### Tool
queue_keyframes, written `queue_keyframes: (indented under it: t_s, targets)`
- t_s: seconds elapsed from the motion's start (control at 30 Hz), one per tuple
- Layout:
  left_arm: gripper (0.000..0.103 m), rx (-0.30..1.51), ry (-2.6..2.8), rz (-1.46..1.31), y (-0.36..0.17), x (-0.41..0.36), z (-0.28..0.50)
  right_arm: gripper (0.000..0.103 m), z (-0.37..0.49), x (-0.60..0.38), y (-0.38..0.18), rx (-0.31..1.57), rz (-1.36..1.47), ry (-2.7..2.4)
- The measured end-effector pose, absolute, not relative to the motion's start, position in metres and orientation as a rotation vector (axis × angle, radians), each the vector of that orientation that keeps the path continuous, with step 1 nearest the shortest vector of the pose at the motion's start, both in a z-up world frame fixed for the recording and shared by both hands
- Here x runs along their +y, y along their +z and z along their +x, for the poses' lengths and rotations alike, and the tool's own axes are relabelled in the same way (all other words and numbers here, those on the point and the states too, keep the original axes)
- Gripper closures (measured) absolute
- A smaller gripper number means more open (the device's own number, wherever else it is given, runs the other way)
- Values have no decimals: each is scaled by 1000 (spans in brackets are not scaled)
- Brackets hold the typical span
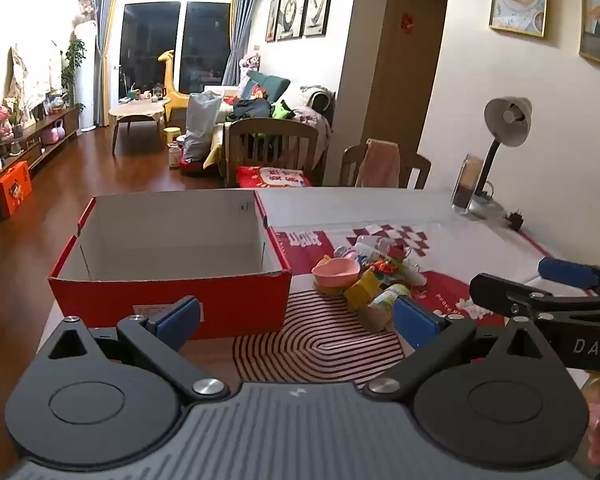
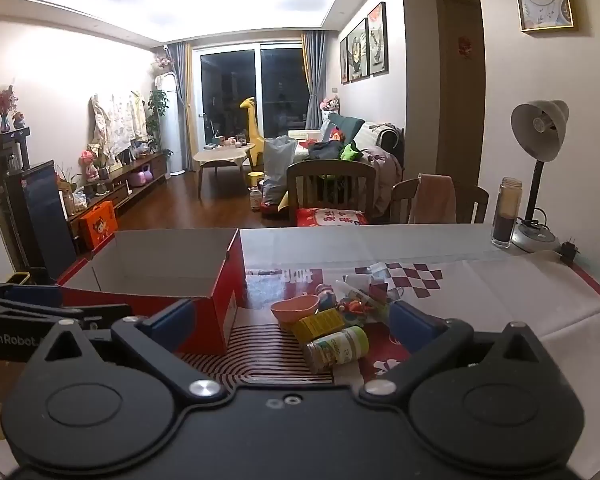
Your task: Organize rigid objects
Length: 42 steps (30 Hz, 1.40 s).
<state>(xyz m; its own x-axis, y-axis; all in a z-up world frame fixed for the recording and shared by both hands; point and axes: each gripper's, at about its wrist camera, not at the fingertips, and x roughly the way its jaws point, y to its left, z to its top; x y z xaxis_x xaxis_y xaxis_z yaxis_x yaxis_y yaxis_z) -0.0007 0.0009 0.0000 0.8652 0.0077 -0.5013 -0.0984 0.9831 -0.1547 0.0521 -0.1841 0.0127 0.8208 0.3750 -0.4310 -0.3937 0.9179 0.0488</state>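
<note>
A red cardboard box (image 1: 168, 308) (image 2: 204, 320) with a white, empty inside stands open on the table's left. To its right lies a heap of small items: a pink bowl (image 1: 336, 272) (image 2: 295, 307), a yellow carton (image 1: 363, 289) (image 2: 320, 324), a jar on its side (image 2: 336, 349) (image 1: 388, 295) and several small bottles and toys (image 1: 384, 258). My left gripper (image 1: 298, 318) is open before the box and the heap, nothing between its fingers. My right gripper (image 2: 292, 322) is open too, short of the heap. Each gripper shows at the edge of the other's view.
A desk lamp (image 2: 540, 140) and a tall clear jar (image 2: 507, 212) stand at the table's far right by the wall. Two wooden chairs (image 2: 332, 188) stand behind the far edge. A striped mat (image 1: 320, 340) lies under the heap. A living room lies beyond.
</note>
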Motion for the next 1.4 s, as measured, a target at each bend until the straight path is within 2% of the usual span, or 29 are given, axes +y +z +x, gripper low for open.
queue_keyframes:
  t_s: [0.3, 1.4]
  targets:
    - [0, 532, 49, -199, 4, 17, -7, 0, 50, -180, 11, 461, -66, 397]
    - [0, 561, 93, -153, 2, -16, 17, 0, 69, -202, 14, 493, -22, 453]
